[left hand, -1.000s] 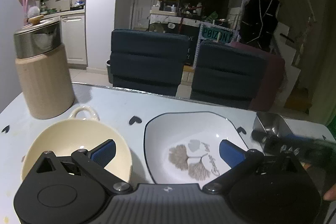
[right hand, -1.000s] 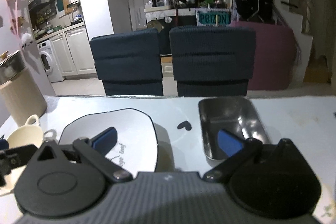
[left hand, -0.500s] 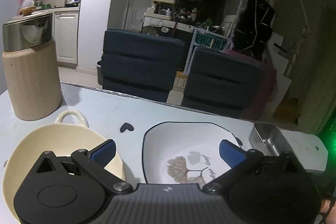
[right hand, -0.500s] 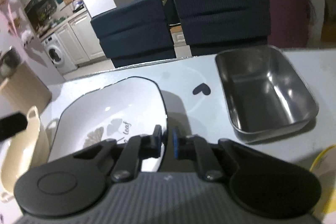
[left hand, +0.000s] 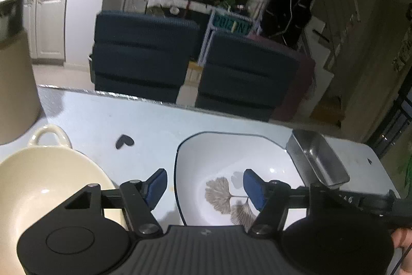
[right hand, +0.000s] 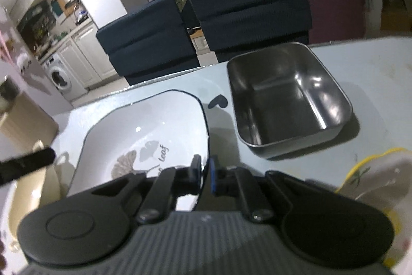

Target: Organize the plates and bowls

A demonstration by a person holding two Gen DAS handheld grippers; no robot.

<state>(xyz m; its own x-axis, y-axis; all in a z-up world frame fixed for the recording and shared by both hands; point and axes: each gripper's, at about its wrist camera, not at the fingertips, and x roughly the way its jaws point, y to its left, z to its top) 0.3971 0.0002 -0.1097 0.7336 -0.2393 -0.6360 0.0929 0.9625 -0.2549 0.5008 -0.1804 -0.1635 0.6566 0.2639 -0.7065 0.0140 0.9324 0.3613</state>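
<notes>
- Left wrist view: my left hand-held gripper (left hand: 206,183) stands wide apart and holds nothing; its blue-padded fingers (left hand: 253,187) straddle the near left rim of the white squarish ceramic plate with a grey ginkgo-leaf print (left hand: 231,161), one pad outside the rim over the desk, the other above the plate's inside.
- The plate lies on the pale blue glossy desk (left hand: 144,120), roughly at the centre of this view.
- The cream round ceramic bowl with a loop handle (left hand: 43,179) sits on the desk to the left of the plate, apart from it.
- The rectangular stainless-steel tray (left hand: 319,161) sits just beside the plate's right edge; I cannot tell whether they touch.
- A beige cylindrical container (left hand: 15,84) stands at the far left of the desk, behind the bowl.
- Two dark blue upholstered chairs (left hand: 144,53) stand beyond the far edge of the desk.
- Right wrist view: my right hand-held gripper (right hand: 204,173) is pinched narrow on the right-hand rim of the white plate (right hand: 144,125), one pad on each side of the dark-lined edge.
- The steel tray (right hand: 288,97) lies to the right of the plate, apart from it, with a small dark heart-shaped mark (right hand: 218,101) on the desk (right hand: 370,74) between them.
- A yellow-rimmed white dish (right hand: 373,177) shows at the lower right, blurred.
- The cream bowl (right hand: 28,197) is partly visible at the lower left.
</notes>
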